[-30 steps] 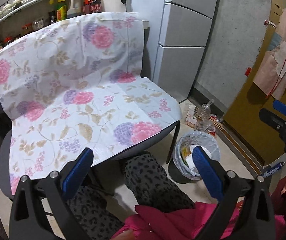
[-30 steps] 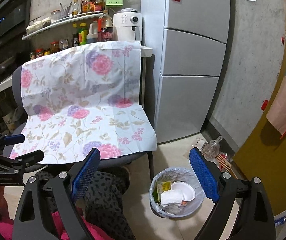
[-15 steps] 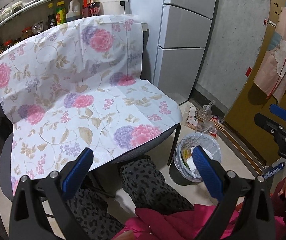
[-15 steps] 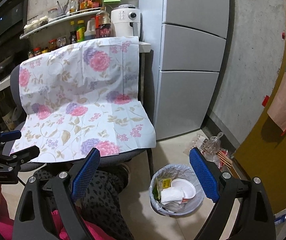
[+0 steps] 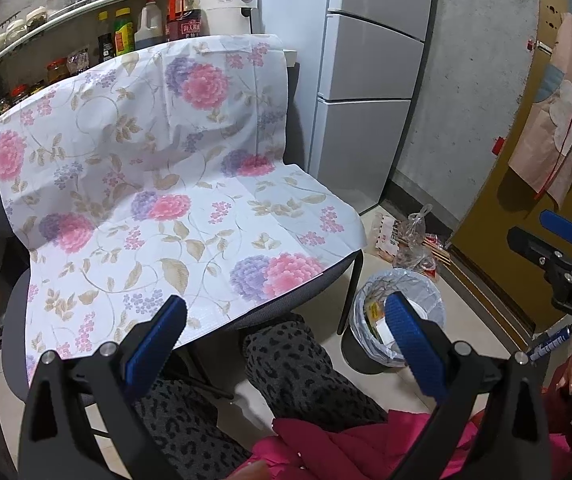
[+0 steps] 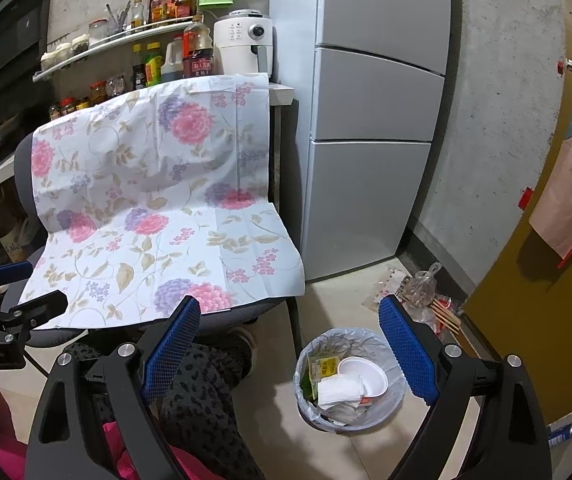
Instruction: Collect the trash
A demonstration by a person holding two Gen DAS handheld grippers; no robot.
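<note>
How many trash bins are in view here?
1. The trash bin with a plastic liner stands on the floor right of the chair, below the fridge, already holding trash. Others may be out of frame.

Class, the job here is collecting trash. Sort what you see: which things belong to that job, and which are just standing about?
Belong: bin with white bowl; floor litter; both open grippers, left, right.

Standing about: floral-covered chair, fridge, sauce bottles, air fryer.
</note>
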